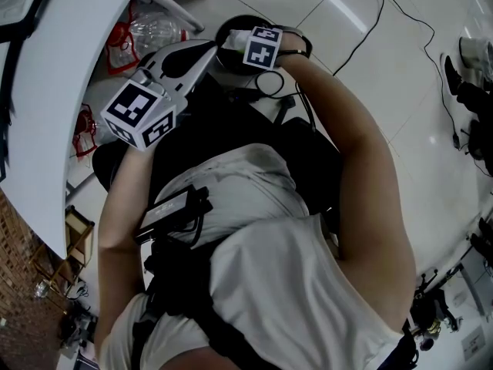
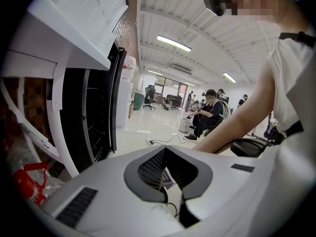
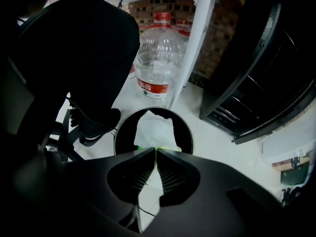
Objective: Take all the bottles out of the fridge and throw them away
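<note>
- Head view: the right hand-held gripper (image 1: 248,52) points steeply down over the black bin (image 1: 235,23). The left hand-held gripper (image 1: 206,52) sits just beside it, angled shallower. A large clear water bottle (image 1: 158,29) stands past them on the floor, by the white fridge door (image 1: 46,106).
- Left gripper view: the jaws are pressed together with nothing between them, aimed across the room. The open fridge (image 2: 96,112) is off to its left; its dark racks show no bottle that I can make out.
- Right gripper view: the jaws are all but together, nipping the green edge of a white crumpled thing (image 3: 154,130), whether a squashed bottle I can't tell. It hangs straight below the tips, dead centre over the bin. The big bottle stands upright beyond the bin's rim. Right hand's the one placed for the drop, I'd say.
</note>
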Demonstrator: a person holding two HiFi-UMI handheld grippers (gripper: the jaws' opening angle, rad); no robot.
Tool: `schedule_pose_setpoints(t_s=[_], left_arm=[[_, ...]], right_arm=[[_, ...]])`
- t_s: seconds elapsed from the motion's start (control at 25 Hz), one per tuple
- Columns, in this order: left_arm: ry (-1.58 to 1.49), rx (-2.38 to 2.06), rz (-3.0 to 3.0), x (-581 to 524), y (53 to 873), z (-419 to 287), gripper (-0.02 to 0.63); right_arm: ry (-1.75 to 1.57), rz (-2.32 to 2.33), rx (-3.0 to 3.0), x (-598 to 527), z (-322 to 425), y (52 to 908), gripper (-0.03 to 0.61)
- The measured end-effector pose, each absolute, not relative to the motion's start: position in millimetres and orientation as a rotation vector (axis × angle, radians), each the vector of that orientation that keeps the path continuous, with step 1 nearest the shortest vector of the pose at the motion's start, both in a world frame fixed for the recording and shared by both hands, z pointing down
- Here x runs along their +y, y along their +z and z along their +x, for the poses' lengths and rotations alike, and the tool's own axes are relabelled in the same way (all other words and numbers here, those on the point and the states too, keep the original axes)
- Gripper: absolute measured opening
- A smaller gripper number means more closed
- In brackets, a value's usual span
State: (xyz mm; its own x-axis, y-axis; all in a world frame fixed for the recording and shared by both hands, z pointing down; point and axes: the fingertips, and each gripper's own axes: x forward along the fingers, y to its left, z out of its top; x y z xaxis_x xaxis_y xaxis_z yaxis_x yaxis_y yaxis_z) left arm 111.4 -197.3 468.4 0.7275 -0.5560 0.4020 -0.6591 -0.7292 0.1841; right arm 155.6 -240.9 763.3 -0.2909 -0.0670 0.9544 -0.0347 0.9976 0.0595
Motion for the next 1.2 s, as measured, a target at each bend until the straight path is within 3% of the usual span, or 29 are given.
schedule_pose_setpoints(t_s=[0.2,0.56,0.6,0.72,0.96,1.2], left_arm=[[0.472,-0.948,2.610,-196.6,469.7,110.7,0.011],[0.448,-0.965,2.613,-198.0,465.4,106.5,0.011],[0.447,-0.967,2.614,-198.0,465.3,106.0,0.011],[0.447,-0.969,2.621,-196.5,464.0,105.5,0.011],[0.439,-0.993,2.637,-191.0,450.7,99.3,0.011],[0.423,-1.041,2.673,-180.9,429.8,88.5,0.011]], right_arm=[[-0.054,0.040,-1.863,-238.6,156.0,764.1,0.104],[-0.050,0.047,-1.859,-240.1,159.9,760.9,0.104],[-0.050,0.050,-1.859,-240.9,160.3,759.8,0.103],[-0.064,0.071,-1.863,-244.5,161.5,752.4,0.000],[-0.067,0.117,-1.919,-247.2,155.3,717.7,0.000],[-0.008,0.246,-2.175,-250.4,139.7,619.9,0.000]])
